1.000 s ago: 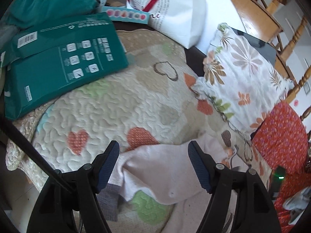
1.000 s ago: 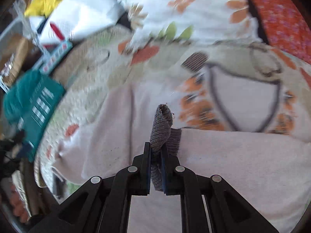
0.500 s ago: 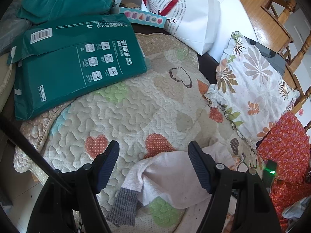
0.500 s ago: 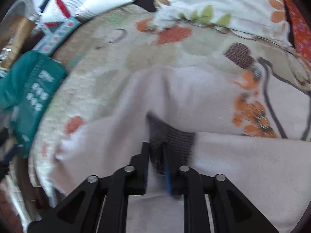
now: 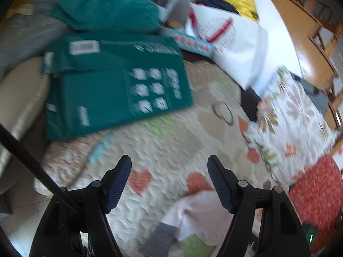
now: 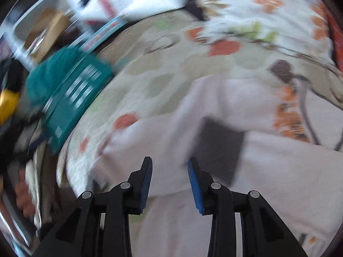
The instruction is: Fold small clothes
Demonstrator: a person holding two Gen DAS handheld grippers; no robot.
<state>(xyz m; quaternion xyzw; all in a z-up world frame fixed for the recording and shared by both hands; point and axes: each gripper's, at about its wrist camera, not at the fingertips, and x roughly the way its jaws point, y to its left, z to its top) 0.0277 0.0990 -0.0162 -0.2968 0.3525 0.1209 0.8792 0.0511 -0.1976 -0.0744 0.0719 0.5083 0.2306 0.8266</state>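
**Both grippers spread above the pale pink garment on the quilt**

The quilt [image 5: 171,141], patterned with hearts, offered a bare stretch in its middle, but its borders were crowded. A green box [image 5: 111,90] lay over the far-left edge, with a teal cloth [image 5: 103,4] bunched behind it. A white paper bag [image 5: 233,42] stood at the far edge, and a floral pillow [image 5: 293,115] pressed in along the right side, with a red patterned fabric [image 5: 317,203] nearer the camera. At the left, the quilt's edge dropped away toward the floor.

The pink garment [image 6: 225,150] lay on the near part of the quilt, spread wide in the right wrist view. Its grey cuff [image 6: 218,150] rested flat on top of the pink cloth, the sleeve apparently folded inward (blur softened the outlines). In the left wrist view only a corner of the garment showed, low in the frame, with a grey cuff [image 5: 158,239] at its lower end.

The left gripper [image 5: 169,182] was spread wide, with nothing between its fingers; the quilt and the garment's edge showed through the gap. The right gripper [image 6: 170,180] was parted to a moderate gap and held nothing, its blue pads [image 6: 194,182] poised over the pink cloth just beside the grey cuff. Whether the tips touched the fabric could not be told.
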